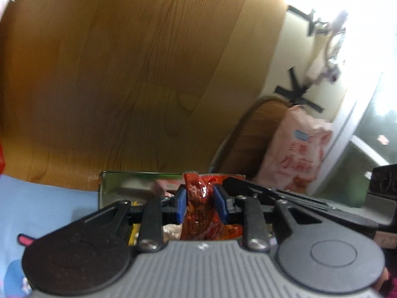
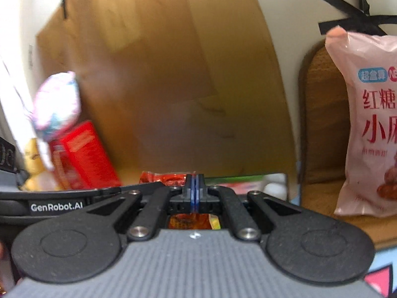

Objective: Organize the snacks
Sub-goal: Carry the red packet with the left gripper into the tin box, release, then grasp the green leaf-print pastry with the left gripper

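- Red, crinkled snack packet (image 1: 199,198): pinched at its waist between the blue pads (image 1: 180,204) of the left gripper (image 1: 199,204), whose jaws stand nearly closed on it; the packet rises above the pads and hangs below them.
- Right gripper (image 2: 195,193): blue pads pressed together with almost no gap. A red-orange wrapper (image 2: 163,177) shows just beyond and below the tips; whether a thin edge is caught between them cannot be told.
- Metal tin (image 1: 116,186): open, shiny-walled, directly beneath both grippers, with further wrappers inside.
- Cardboard box (image 2: 173,74): a tall brown wall behind the tin, filling most of both views.
- Pink bag (image 2: 369,124) with red lettering: upright against a woven chair back (image 2: 320,124), at the right edge of the scene.
- Red carton (image 2: 84,156): tilted at the left foot of the box, beside a pale patterned bundle (image 2: 57,101).
- Black tape strips (image 1: 297,87): on the white wall above the pink bag.
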The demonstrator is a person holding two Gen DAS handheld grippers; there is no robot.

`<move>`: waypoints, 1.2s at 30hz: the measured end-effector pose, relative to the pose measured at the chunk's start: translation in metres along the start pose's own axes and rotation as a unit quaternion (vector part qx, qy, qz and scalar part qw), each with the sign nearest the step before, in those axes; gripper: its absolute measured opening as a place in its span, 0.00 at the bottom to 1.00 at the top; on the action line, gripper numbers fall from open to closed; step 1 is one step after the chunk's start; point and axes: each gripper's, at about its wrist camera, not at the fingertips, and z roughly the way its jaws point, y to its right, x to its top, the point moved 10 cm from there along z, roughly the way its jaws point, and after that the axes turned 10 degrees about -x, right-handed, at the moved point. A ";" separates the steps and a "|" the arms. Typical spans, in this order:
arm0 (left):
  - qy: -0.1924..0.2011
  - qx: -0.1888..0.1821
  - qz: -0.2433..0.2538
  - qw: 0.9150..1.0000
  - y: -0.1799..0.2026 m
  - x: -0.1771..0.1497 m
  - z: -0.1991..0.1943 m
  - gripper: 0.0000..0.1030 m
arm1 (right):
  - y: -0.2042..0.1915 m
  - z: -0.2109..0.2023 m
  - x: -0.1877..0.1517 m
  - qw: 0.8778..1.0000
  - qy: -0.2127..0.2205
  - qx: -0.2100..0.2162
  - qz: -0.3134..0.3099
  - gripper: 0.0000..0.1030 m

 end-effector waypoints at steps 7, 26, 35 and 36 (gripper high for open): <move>-0.026 0.058 -0.017 0.998 -0.025 -0.018 0.018 0.55 | 0.019 0.013 -0.016 1.000 -0.018 -0.013 0.018 0.25; -0.124 -0.073 -0.034 0.989 0.065 -0.151 -0.051 0.57 | 0.044 -0.169 -0.149 0.998 -0.061 -0.003 0.022 0.53; -0.162 -0.087 -0.048 0.982 0.094 -0.196 -0.041 0.33 | 0.014 -0.169 -0.184 0.995 -0.076 -0.036 -0.051 0.41; -0.157 -0.075 -0.041 0.984 0.093 -0.198 -0.051 0.33 | 0.008 -0.169 -0.186 0.995 -0.075 -0.029 -0.057 0.41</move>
